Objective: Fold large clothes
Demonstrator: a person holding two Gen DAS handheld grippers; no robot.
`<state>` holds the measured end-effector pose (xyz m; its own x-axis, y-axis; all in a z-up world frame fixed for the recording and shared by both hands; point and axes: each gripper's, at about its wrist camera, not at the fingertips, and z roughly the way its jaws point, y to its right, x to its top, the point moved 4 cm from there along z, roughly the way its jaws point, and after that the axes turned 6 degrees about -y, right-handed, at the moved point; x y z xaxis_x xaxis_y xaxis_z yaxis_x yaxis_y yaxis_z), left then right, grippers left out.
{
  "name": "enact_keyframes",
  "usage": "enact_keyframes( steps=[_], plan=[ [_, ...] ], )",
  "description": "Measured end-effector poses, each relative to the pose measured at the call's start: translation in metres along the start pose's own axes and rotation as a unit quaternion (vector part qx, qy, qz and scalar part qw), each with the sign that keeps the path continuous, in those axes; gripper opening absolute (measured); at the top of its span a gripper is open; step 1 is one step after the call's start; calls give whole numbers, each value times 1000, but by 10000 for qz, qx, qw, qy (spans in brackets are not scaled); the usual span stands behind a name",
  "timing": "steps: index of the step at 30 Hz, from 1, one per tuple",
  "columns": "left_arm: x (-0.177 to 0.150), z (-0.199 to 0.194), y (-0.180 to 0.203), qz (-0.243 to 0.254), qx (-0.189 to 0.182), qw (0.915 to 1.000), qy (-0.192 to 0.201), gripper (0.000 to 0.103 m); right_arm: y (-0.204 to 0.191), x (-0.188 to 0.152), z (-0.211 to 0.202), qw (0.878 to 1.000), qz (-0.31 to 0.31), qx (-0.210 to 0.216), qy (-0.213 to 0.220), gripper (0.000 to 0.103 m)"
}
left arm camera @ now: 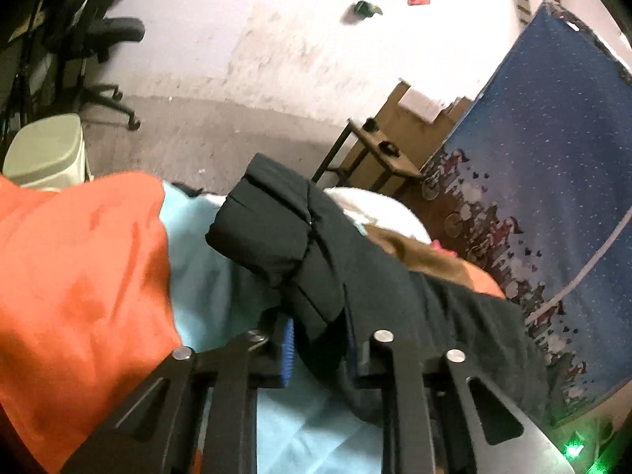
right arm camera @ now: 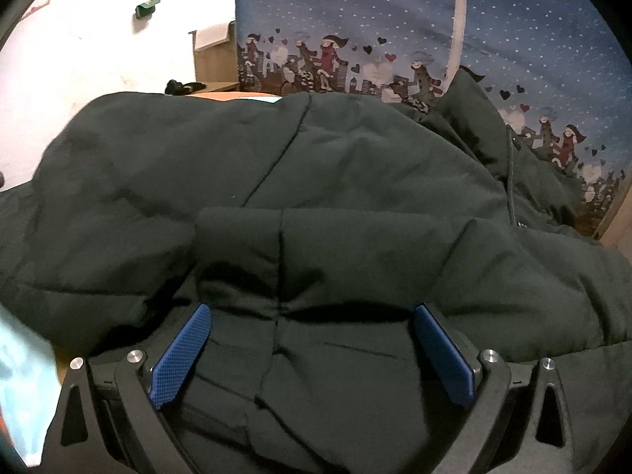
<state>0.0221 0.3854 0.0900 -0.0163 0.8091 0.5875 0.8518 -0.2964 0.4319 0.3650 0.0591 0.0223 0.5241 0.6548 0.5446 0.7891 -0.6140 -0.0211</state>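
Blue starry curtain [right arm camera: 395, 12] behind gripper-pinched [left arm camera: 316, 339] black jacket [right arm camera: 316, 166]

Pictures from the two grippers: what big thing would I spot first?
The big black puffy jacket fills nearly the whole right wrist view, with the right gripper spread wide just above it. In the left wrist view, the left gripper is shut on a jacket sleeve, beside a bright orange cloth on the left. Behind stands a starry blue curtain with cartoon figures.
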Motion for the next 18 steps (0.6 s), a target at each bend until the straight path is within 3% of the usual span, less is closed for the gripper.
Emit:
enact_keyframes(
  steps=[4,9,16,18],
  plan=[
    [1,-18,35,435,-302,9977,430,10,9,-6,-22,9998,109,172,85,103],
    [-1,-34,119,1498,-750,9825,815,9,33,-6,-46,9991,306,209,189,103],
    [-47,-74,248,2768,-1899,9362,1040,8,86,-5,-89,9968,622,140,481,103],
    [-73,-81,283,3148,-2187,9186,964,8,101,-6,-101,9955,746,184,552,103]
  ],
)
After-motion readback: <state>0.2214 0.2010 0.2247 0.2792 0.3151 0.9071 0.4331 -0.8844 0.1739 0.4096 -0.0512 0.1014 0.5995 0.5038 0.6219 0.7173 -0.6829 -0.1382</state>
